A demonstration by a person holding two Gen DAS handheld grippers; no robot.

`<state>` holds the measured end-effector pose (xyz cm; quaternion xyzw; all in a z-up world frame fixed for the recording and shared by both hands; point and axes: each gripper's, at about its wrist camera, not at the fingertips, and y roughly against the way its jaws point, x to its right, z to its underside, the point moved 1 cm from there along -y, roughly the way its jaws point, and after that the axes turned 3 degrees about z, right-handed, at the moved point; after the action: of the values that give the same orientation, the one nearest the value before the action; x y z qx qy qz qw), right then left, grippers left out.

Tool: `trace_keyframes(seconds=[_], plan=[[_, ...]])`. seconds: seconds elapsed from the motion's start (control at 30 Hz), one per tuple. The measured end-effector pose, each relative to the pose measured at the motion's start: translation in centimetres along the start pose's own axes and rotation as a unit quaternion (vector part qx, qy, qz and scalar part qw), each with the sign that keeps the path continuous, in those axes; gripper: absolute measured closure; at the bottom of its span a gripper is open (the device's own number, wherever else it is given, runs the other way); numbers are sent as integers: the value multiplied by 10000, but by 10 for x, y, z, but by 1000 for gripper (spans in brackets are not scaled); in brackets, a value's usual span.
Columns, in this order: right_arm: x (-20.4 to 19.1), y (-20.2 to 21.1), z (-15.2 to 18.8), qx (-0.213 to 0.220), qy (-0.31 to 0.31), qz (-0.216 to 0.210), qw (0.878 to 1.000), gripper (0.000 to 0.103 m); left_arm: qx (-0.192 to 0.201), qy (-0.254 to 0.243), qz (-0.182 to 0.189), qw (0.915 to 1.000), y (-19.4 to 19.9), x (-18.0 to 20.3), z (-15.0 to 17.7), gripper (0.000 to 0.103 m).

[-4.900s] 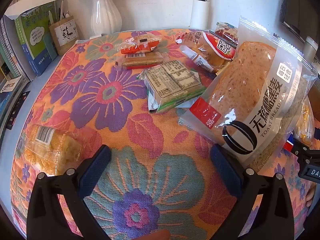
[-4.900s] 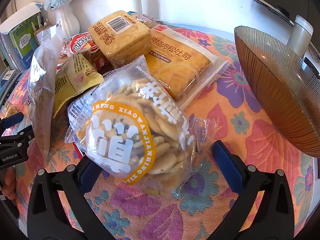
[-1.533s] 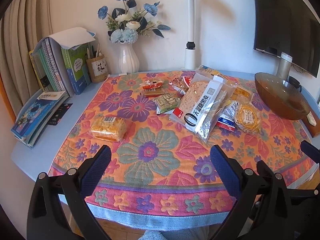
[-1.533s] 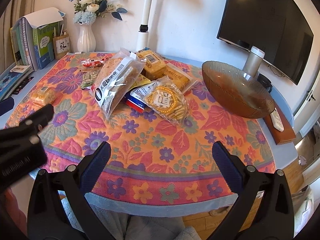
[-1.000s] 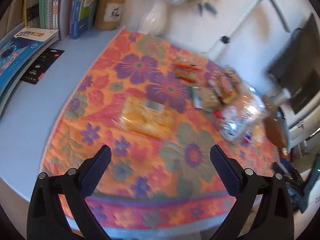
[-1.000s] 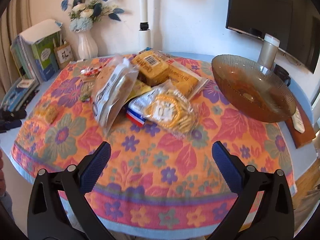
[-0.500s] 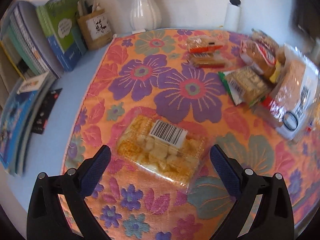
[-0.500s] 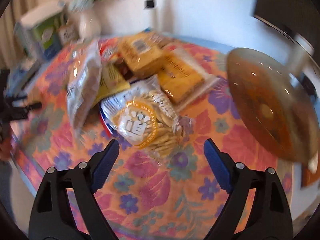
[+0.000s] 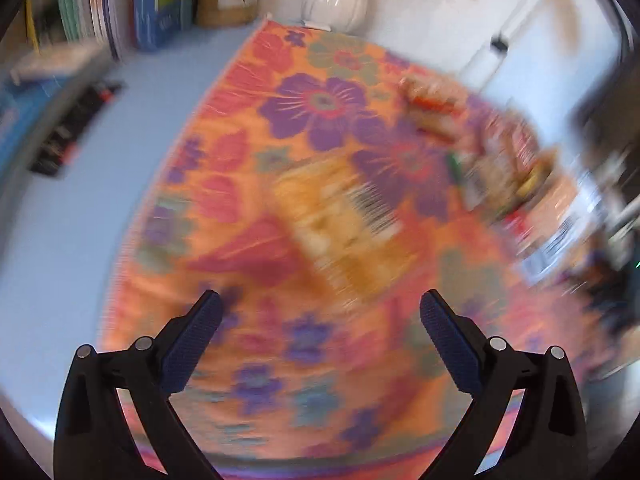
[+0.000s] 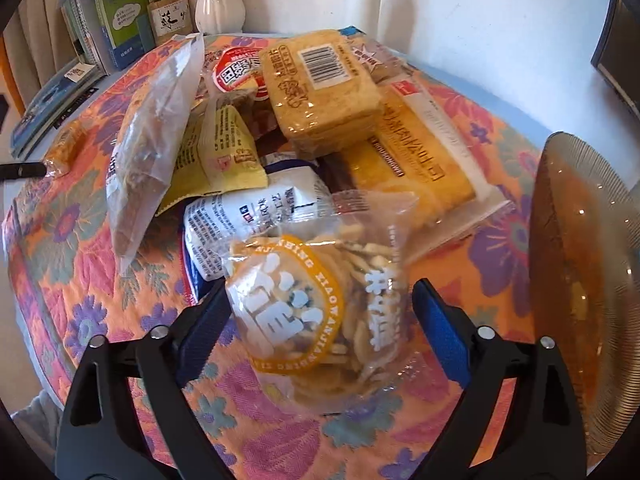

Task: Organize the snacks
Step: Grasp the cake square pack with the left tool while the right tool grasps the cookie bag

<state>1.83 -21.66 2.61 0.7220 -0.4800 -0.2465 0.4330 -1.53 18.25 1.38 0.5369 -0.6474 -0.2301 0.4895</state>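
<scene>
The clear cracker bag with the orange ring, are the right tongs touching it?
Cannot tell. In the right wrist view the clear cracker bag with the orange ring sits between the right tongs, but no contact or gap shows plainly.

Before me a pale blue table [image 10: 472, 80] wears an orange floral cloth [image 10: 80, 276], bright with daylight. Behind it stands a white wall [image 10: 480, 12], with upright books [image 10: 116, 28] and a white ceramic vase [image 10: 218, 4].

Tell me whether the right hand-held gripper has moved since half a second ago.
Yes. The right hand-held gripper has closed in on the clear round-cracker bag, which now sits between its open fingers, nearer the amber glass bowl.
</scene>
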Motion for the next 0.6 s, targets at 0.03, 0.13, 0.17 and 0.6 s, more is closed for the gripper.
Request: trace_keyframes(seconds=[0.03,0.13,0.17,0.6], plan=[[-1,2,2,9,-29,-87,10000,26,12,180,143,9997,-2,0,-4,5],[-1,7,8,2,-159,-45,9999,36,76,493,131,9987,-12,4,-18,5],[-1,9,12,13,-207,-34,9998,38,108,494,23,9987,-16,8,-22,5],[2,74,53,595,-886,-144,9942,44,431,-678,-877,9929,0,74,2,58]])
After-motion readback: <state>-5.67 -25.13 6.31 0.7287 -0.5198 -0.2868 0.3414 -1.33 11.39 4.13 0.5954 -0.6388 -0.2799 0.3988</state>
